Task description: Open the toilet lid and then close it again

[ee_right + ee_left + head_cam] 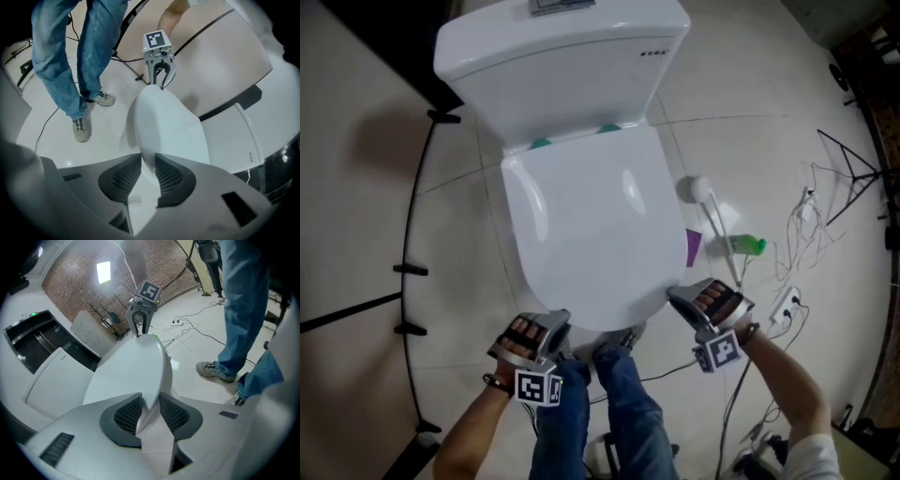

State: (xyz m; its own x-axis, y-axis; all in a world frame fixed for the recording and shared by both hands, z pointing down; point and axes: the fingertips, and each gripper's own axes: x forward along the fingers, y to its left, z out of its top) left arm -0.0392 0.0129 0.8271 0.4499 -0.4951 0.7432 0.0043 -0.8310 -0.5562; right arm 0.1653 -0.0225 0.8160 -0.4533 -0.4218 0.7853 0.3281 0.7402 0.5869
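1. Toilet lid (586,225): white, lying flat over the bowl, closed. Its hinge edge meets the cistern (562,66); its rounded front edge points toward my operator's legs (600,394). Two teal hinge caps (541,143) show at the rear edge.

2. Left gripper (551,323): at the lid's front-left edge, pointing down and inward. In the left gripper view the jaws (151,411) are spread a little, and the thin lid rim (150,380) runs between the ribbed pads. I read a sliver of gap on at least one side, so this is no firm pinch.

3. Right gripper (680,298): at the lid's front-right edge, mirroring the left. In the right gripper view the jaws (147,174) stand slightly apart around the rim (150,150). The pads are close against it but not clearly pressing.

4. Each gripper view shows the other tool at the far side of the lid, with its marker cube (149,290) uppermost.

5. Toilet brush (708,202): white, on the floor just beside the bowl's right edge.

6. Green bottle (752,246): lying on the floor, right of the brush handle.

7. Purple item (694,246): touching or nearly touching the bowl's right side; I cannot tell what it is.

8. Power strip (786,305) and loose cables (811,220): toward the floor's right edge.

9. Sneakers (215,371): on the tiled floor (469,234) at the bowl's front.
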